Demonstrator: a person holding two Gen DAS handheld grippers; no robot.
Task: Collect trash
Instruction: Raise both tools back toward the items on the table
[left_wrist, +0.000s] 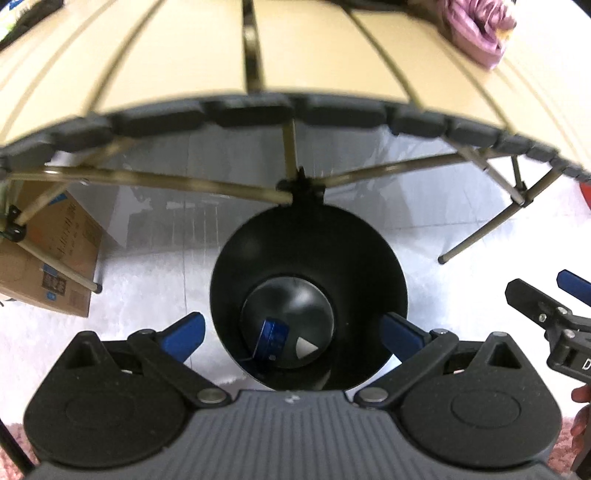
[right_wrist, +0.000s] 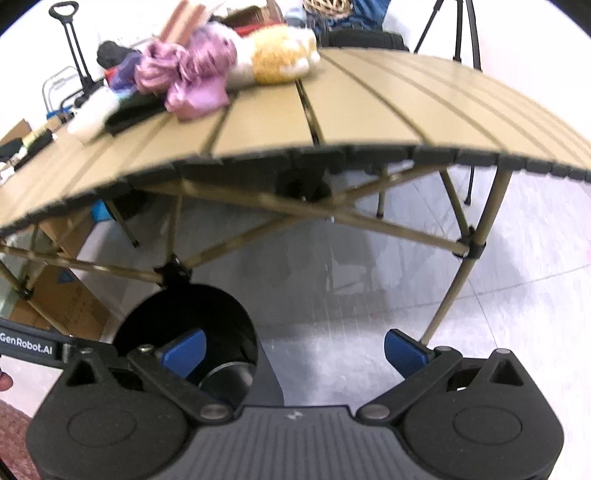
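From the left wrist camera we look straight down into a black bin (left_wrist: 308, 295) standing on the pale floor (left_wrist: 147, 288), just in front of the near edge of the slatted tan surface (left_wrist: 184, 62). Our left gripper (left_wrist: 293, 330) hangs over the bin's mouth with its jaws spread wide and nothing between them; the blue fingertips (left_wrist: 184, 330) sit to either side of the rim. At the bottom of the bin lies a blue wrapper (left_wrist: 274, 338), next to a small white triangular scrap (left_wrist: 306, 348). A cardboard box (left_wrist: 55, 258) rests on the floor under the surface's left end. A pink cloth (left_wrist: 476, 26) lies on the surface near its far right corner. The other gripper's black frame shows at the right edge of this view, with part of a hand (left_wrist: 581, 406) below it.

From the right wrist camera we see our right gripper (right_wrist: 295, 350) with its jaws released as well, holding nothing, above the floor beside the bin (right_wrist: 184, 325); its left fingertip overlaps the bin's opening. The bin stands below the near edge of the surface (right_wrist: 369, 110). Toward the far left part of the surface sits a heap: a pink cloth (right_wrist: 188, 77), a yellow and white plush toy (right_wrist: 280, 55) touching it, and dark items beside them that are too blurred to name. A tripod (right_wrist: 469, 55) stands behind the far right corner.
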